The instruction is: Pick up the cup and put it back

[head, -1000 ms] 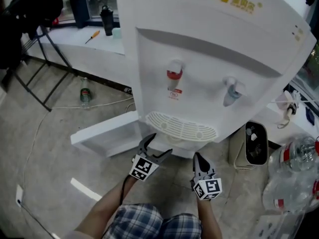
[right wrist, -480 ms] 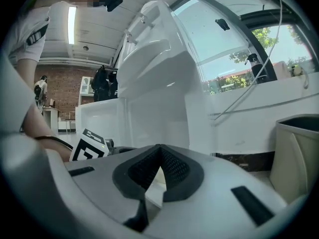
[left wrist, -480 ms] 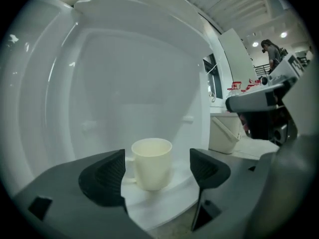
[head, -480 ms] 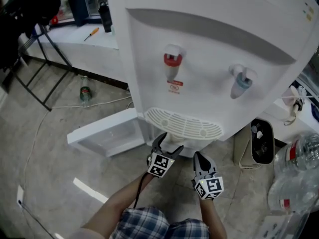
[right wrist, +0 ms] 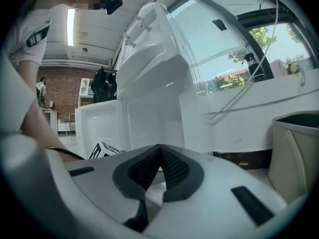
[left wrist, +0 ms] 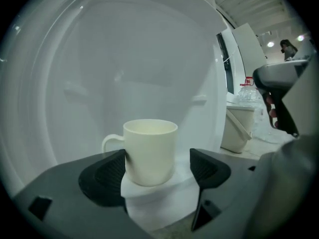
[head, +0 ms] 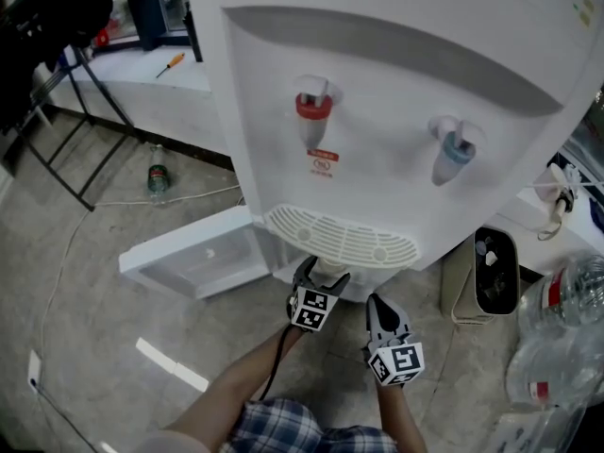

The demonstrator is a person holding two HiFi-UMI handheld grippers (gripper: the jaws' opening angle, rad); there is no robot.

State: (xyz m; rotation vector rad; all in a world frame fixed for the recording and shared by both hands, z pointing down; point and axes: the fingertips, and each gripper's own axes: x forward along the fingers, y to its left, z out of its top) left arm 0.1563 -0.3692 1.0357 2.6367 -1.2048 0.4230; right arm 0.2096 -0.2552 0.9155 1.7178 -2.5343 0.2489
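Observation:
A white cup point(left wrist: 149, 151) with its handle to the left stands upright on a white shelf point(left wrist: 159, 198) inside the water dispenser's low cabinet. My left gripper point(left wrist: 154, 171) is open, with a pad on either side of the cup. The left pad point(left wrist: 107, 176) is against the cup's wall, and the right pad point(left wrist: 207, 168) stands apart from it. In the head view the left gripper point(head: 319, 276) reaches under the drip tray point(head: 340, 239), which hides the cup. My right gripper point(head: 380, 314) hangs just to the right, shut and empty, its pads pressed together point(right wrist: 159, 166).
The white water dispenser point(head: 396, 111) fills the view, with a red tap point(head: 311, 111) and a blue tap point(head: 451, 154). Its cabinet door point(head: 189, 258) lies open to the left. A bin point(head: 491, 272) and large plastic bottles point(head: 562, 328) stand at the right. A green bottle point(head: 158, 177) lies on the floor.
My left gripper has moved right and forward, in under the drip tray. The right gripper has stayed almost still and shut.

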